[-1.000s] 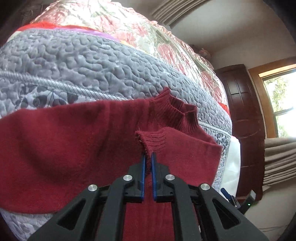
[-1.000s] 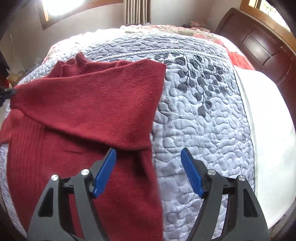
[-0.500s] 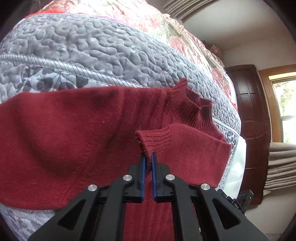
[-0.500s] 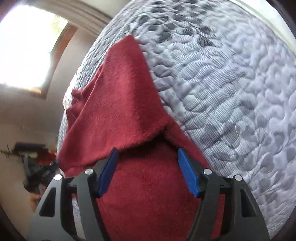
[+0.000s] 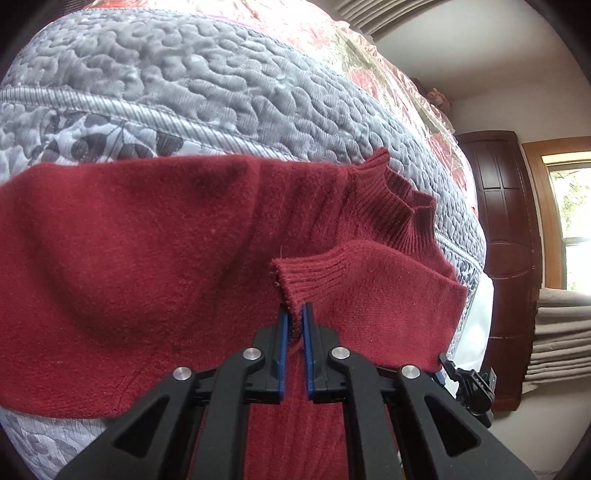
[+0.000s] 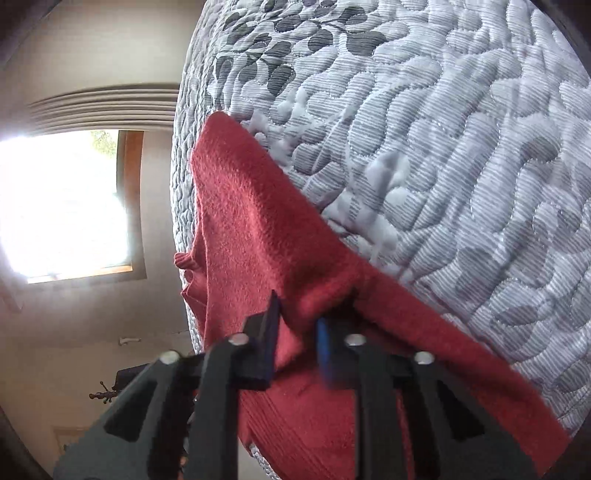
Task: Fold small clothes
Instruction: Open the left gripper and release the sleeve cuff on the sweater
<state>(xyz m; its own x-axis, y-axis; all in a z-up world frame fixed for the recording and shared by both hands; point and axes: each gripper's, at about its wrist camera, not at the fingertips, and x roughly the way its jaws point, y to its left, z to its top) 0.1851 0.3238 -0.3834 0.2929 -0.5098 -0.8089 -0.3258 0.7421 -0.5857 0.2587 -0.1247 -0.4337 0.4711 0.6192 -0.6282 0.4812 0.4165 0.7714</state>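
A: What does the left hand-held gripper (image 5: 294, 321) have?

B: Its two blue-lined jaws stand almost together, pinched on the ribbed cuff (image 5: 295, 280) of a sleeve of the dark red sweater (image 5: 129, 251). The cuff pokes up just past the fingertips.

A: And the right hand-held gripper (image 6: 297, 325)?

B: Its jaws are narrowed around a bunched fold of the same sweater (image 6: 258, 236). Red cloth fills the gap between them, though that part is blurred by motion, so how firmly it grips is not clear.

A: Where does the sweater lie?

B: On the bed, spread across a grey quilted bedspread (image 5: 221, 85) with a leaf pattern. In the left wrist view the ribbed collar (image 5: 399, 210) stands up just beyond the held cuff, and the body stretches off to the left. In the right wrist view the cloth rises from the jaws as a tilted ridge against the quilting (image 6: 443, 147).

A: Anything farther out?

B: Past the grey bedspread a floral cover (image 5: 325, 33) lies on the bed. A dark wooden bedpost (image 5: 506, 229) stands at the right of the left view, beside a window (image 5: 569, 206). The right view shows another bright window (image 6: 62, 203) with a curtain valance (image 6: 107, 107) above it.
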